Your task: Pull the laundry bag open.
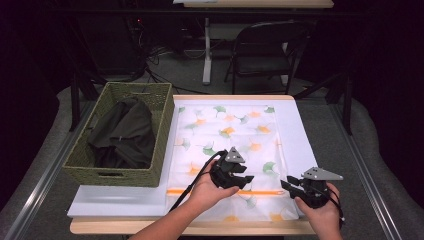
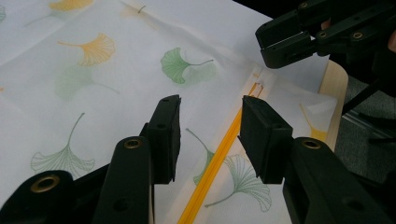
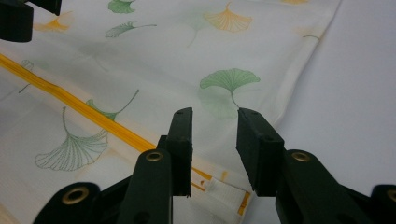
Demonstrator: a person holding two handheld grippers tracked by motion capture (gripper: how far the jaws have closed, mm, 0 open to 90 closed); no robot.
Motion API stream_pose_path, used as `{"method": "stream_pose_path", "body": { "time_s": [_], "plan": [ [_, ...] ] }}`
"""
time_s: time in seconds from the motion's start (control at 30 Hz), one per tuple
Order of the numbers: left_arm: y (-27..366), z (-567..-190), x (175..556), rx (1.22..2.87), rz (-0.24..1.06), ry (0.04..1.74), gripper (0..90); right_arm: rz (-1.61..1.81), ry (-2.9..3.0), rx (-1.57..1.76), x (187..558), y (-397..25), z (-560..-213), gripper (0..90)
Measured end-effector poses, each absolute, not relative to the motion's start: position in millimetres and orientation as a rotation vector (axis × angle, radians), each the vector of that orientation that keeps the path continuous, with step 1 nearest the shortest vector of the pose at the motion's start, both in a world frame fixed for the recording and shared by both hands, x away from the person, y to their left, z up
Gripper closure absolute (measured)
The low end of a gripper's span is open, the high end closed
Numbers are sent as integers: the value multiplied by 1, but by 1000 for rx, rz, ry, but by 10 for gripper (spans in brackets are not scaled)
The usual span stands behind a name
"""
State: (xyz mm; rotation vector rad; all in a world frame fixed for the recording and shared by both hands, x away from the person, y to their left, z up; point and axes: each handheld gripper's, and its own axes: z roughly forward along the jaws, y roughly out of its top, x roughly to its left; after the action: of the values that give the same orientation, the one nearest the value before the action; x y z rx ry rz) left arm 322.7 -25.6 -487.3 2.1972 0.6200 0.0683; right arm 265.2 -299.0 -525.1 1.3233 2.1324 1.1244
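Note:
A white cloth cover [image 1: 225, 135] printed with green and orange ginkgo leaves lies flat on the table. An orange zipper [image 1: 260, 192] runs across it near the front edge. My left gripper [image 1: 247, 179] hovers just above the zipper [image 2: 219, 154], open, jaws pointing right. My right gripper [image 1: 286, 184] faces it from the right, open, over the zipper's end [image 3: 219, 186] at the cover's right edge. Nothing sits between either pair of jaws. In the left gripper view the right gripper [image 2: 289, 42] is at top right. In the right gripper view the left gripper [image 3: 16, 18] is at top left.
A woven green basket [image 1: 120, 175] holding dark clothing [image 1: 122, 132] stands at the table's left. A white sheet [image 1: 300, 130] lies under the cover. Beyond the table stand a black folding chair [image 1: 265, 50] and a desk leg. The wooden table edge [image 1: 200, 227] is close to the hands.

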Motion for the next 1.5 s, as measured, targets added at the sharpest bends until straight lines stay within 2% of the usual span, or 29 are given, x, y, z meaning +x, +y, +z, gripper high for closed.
{"method": "stream_pose_path", "body": {
  "time_s": [0.5,0.83,1.0,1.27,1.5],
  "plan": [
    [-51,-504,328,2227,48,597,570,1004,2138,1510,279,-315,-545,625],
    [-70,-514,325,2266,49,566,563,1060,2121,1637,284,-320,-545,709],
    [-75,-519,324,2279,41,565,560,1090,2132,1666,284,-320,-546,712],
    [-82,-528,325,2286,-8,558,614,1091,2148,1703,288,-319,-551,714],
    [-85,-534,325,2314,-7,562,634,1096,2158,1704,289,-317,-551,787]
  ]
}}
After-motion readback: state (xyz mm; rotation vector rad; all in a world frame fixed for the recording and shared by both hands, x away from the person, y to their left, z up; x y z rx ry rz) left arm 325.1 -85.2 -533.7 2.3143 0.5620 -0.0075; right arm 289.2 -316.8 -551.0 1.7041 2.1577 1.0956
